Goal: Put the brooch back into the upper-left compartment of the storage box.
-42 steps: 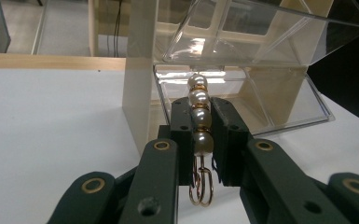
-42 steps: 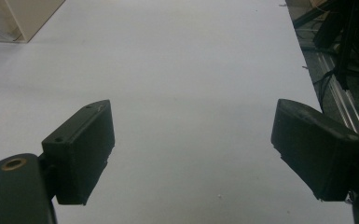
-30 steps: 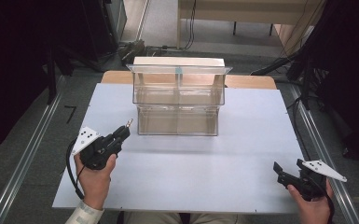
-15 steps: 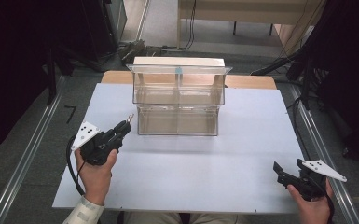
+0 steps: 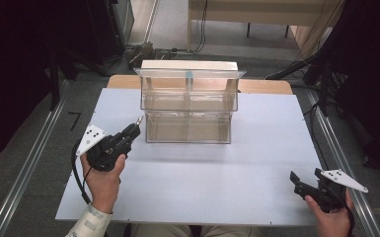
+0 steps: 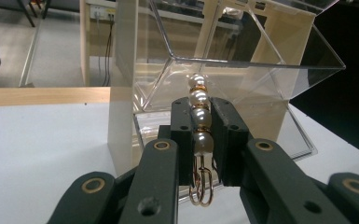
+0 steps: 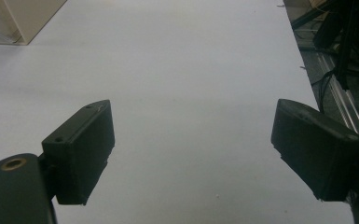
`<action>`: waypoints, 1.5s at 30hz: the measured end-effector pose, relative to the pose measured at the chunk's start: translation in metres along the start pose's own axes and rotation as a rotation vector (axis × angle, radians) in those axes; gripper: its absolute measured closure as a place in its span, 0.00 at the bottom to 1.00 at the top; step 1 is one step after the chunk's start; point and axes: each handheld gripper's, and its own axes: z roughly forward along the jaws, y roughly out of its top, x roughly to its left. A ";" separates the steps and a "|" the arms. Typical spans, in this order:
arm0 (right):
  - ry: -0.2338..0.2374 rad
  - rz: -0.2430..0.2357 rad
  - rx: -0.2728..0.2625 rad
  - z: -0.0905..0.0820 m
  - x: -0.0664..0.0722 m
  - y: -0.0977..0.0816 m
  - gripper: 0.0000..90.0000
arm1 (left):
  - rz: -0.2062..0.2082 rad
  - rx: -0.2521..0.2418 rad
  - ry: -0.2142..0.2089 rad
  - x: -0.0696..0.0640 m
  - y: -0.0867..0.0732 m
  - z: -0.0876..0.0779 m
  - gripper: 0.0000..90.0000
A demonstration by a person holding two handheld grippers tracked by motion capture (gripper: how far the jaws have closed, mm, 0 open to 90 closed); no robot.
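High view: one clear two-tier box [image 5: 187, 106] at the table's [image 5: 256, 163] far middle; bare table around it; your left gripper [image 5: 137, 123] sits just beside its lower left corner; right gripper [image 5: 296, 181] by the near right edge. Left gripper view: fingers clamped on one pearl strand [image 6: 199, 126], four pearls counted. Right gripper view: fingers [image 7: 81, 149] wide apart, holding nothing.

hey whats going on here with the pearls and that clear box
A person at a white table holds a claw in each hand. The left claw is shut on a short string of pearls with a gold clasp hanging below, and it points at the clear two-tier box close in front of it. The pearls are not in the box yet. The right claw is open with nothing between its jaws, low over the table near the right edge.
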 end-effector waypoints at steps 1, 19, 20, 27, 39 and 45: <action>-0.001 -0.001 -0.001 0.000 0.000 0.000 0.13 | 0.002 0.001 0.001 0.000 0.001 0.000 0.89; 0.003 -0.001 0.001 0.000 0.000 0.000 0.13 | 0.005 -0.023 -0.012 -0.005 0.016 0.007 0.89; 0.002 -0.001 0.000 0.000 0.000 0.000 0.13 | 0.007 -0.023 -0.009 -0.005 0.016 0.008 0.89; 0.004 0.003 0.004 0.000 0.000 0.000 0.13 | -0.003 -0.022 -0.012 -0.003 0.018 0.010 0.89; 0.006 0.001 0.001 0.000 0.000 0.000 0.13 | -0.004 -0.032 -0.018 -0.006 0.026 0.017 0.89; 0.007 0.003 0.001 0.000 0.000 0.000 0.13 | -0.009 -0.034 -0.014 -0.006 0.029 0.021 0.89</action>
